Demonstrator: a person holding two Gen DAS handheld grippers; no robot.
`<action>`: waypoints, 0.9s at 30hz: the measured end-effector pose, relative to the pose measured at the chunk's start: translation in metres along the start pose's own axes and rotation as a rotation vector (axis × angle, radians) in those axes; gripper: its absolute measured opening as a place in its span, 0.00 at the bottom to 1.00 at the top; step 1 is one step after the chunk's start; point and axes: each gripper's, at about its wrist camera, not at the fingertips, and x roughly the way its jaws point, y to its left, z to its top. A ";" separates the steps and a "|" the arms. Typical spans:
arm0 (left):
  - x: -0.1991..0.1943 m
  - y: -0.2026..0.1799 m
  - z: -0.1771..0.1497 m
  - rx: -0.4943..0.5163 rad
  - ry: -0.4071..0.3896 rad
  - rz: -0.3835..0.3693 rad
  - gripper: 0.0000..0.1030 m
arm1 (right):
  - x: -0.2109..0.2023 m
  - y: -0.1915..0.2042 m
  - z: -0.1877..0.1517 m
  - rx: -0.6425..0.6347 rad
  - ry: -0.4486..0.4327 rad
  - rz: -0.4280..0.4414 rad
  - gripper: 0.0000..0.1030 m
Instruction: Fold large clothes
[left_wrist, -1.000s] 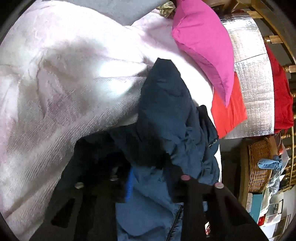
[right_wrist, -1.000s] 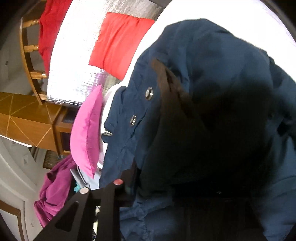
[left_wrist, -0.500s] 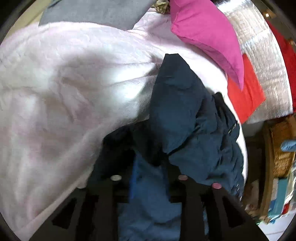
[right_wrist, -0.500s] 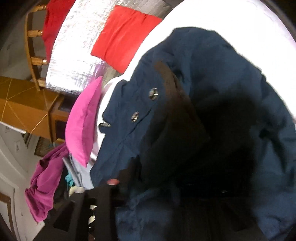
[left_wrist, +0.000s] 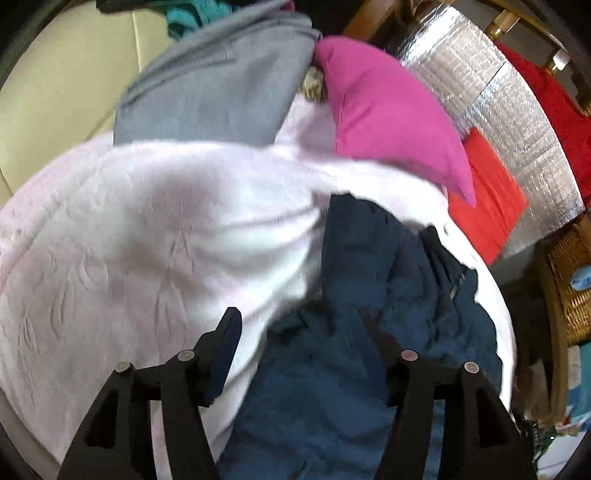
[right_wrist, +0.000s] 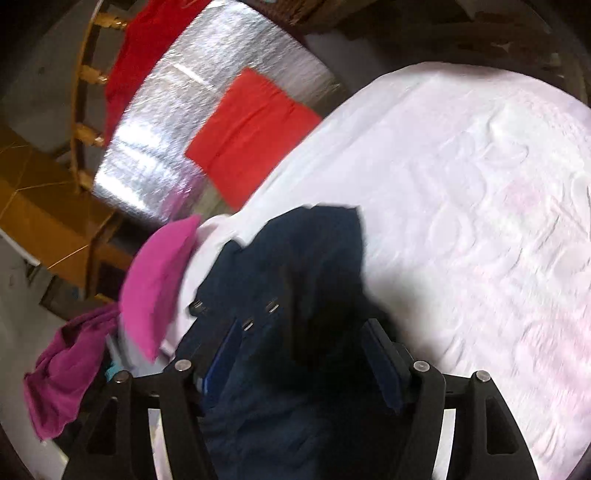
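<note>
Left wrist view: the left gripper (left_wrist: 299, 325) has its jaws spread wide and grasps nothing; one finger lies over the pale pink quilted bedcover (left_wrist: 122, 236), the other over the navy jacket (left_wrist: 373, 295). The jacket lies bunched on the bedcover, running from 6 o'clock up toward 1 o'clock of the frame. A magenta pillow (left_wrist: 388, 110) sits at 1 o'clock, a grey garment (left_wrist: 218, 85) at 11 o'clock.

Right wrist view: the right gripper (right_wrist: 303, 339) is likewise released, jaws straddling the jacket (right_wrist: 295, 266) without pinching it. Metal snaps (right_wrist: 272, 306) show along one edge, at 9 o'clock of the gripper. The bedcover (right_wrist: 480, 184) fills 3 o'clock.

Assessment: the jacket appears soft, limp and moderately heavy for cloth, with a smooth shell likely to slide between pads. Layers are heaped, so a shallow pinch risks taking one layer only. Recommended hold: a firm hem or the snap-lined front edge, both grippers well apart, to spread it flat before folding.
</note>
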 end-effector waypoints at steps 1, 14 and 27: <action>0.006 -0.001 0.000 -0.004 -0.014 0.004 0.63 | 0.004 -0.001 0.002 -0.004 0.004 -0.013 0.69; 0.085 -0.030 -0.005 0.028 0.087 0.018 0.65 | 0.070 0.002 0.003 -0.066 0.072 -0.087 0.69; 0.071 -0.025 -0.003 -0.003 -0.019 0.042 0.18 | 0.063 0.034 -0.004 -0.211 0.032 -0.081 0.30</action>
